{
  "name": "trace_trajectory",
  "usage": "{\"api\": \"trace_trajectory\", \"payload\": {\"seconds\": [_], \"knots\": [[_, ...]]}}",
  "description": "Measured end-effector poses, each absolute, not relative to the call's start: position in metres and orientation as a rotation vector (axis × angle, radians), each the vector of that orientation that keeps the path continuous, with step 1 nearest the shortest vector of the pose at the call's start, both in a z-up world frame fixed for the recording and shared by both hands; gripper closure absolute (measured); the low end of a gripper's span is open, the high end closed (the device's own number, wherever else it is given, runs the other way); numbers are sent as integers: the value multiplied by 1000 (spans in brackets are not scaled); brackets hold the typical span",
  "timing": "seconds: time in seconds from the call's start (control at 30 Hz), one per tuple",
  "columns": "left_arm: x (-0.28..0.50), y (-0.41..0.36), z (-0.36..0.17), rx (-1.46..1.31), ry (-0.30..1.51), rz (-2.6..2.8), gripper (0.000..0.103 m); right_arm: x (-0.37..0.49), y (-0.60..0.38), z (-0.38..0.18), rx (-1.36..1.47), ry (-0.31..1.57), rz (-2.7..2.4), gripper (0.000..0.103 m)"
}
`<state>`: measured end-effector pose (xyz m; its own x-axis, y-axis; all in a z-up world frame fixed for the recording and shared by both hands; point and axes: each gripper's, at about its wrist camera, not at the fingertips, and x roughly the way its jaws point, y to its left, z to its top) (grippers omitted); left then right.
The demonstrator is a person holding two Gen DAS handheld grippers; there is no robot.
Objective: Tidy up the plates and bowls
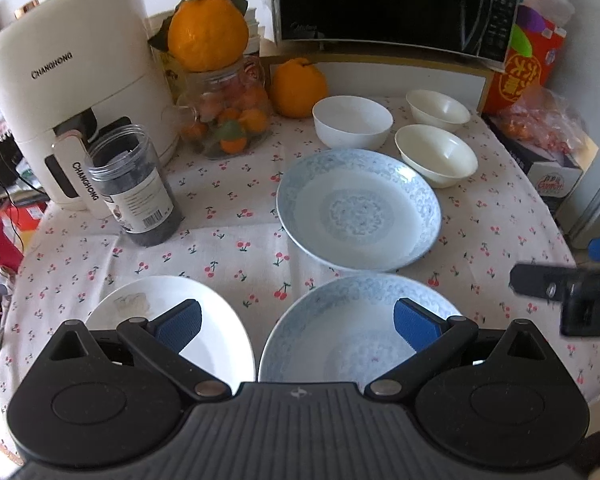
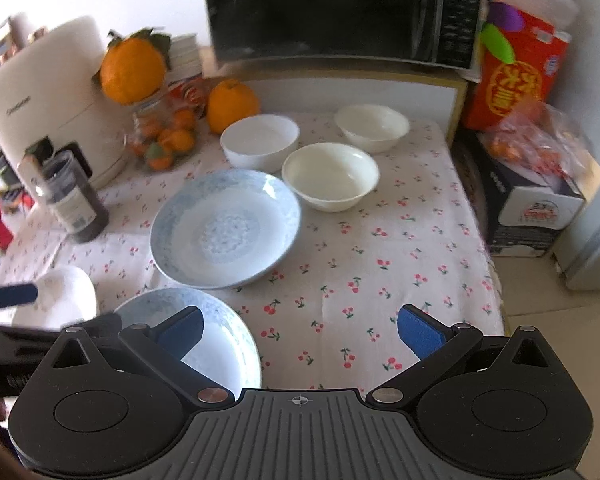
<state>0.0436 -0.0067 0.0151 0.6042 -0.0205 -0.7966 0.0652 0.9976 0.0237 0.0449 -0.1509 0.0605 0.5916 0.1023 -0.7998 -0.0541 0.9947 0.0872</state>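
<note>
Two pale blue patterned plates lie on the cherry-print cloth: a far one (image 1: 358, 210) (image 2: 226, 228) and a near one (image 1: 340, 340) (image 2: 216, 340). A white plate (image 1: 216, 328) (image 2: 66, 298) lies at the near left. Three white bowls stand at the back: a round one (image 1: 352, 120) (image 2: 260, 140), a near cream one (image 1: 436, 156) (image 2: 330, 176) and a far cream one (image 1: 438, 110) (image 2: 372, 126). My left gripper (image 1: 298, 324) is open above the gap between the white plate and the near blue plate. My right gripper (image 2: 300, 330) is open over the cloth, right of the near blue plate.
A white air fryer (image 1: 72, 88), a dark jar (image 1: 140, 188), a glass jar of oranges (image 1: 228, 120) and a loose orange (image 1: 298, 86) stand at the back left. A microwave (image 1: 392, 4) sits behind. Boxes and a bag (image 2: 536, 184) stand at the right table edge.
</note>
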Motion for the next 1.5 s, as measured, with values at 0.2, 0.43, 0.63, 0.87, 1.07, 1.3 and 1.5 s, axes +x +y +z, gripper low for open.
{"api": "trace_trajectory", "payload": {"seconds": [0.2,0.43,0.63,0.87,1.07,1.3,1.5], "knots": [[76,4,10,-6,976,-64,1,77,-158,45,147,980,127,0],[105,23,-10,-92,978,-44,22,109,-175,0,348,1040,144,2],[133,36,-27,-208,984,-96,50,133,-185,-20,507,1038,153,30],[152,41,-47,-269,1018,-118,74,149,-189,-38,601,1042,124,62],[155,31,-50,-274,1034,-135,94,157,-192,-47,678,1036,123,93],[151,22,-50,-239,1033,-172,93,161,-198,-40,663,1020,69,95],[150,9,-52,-231,1046,-236,91,160,-211,-39,674,1019,19,95]]}}
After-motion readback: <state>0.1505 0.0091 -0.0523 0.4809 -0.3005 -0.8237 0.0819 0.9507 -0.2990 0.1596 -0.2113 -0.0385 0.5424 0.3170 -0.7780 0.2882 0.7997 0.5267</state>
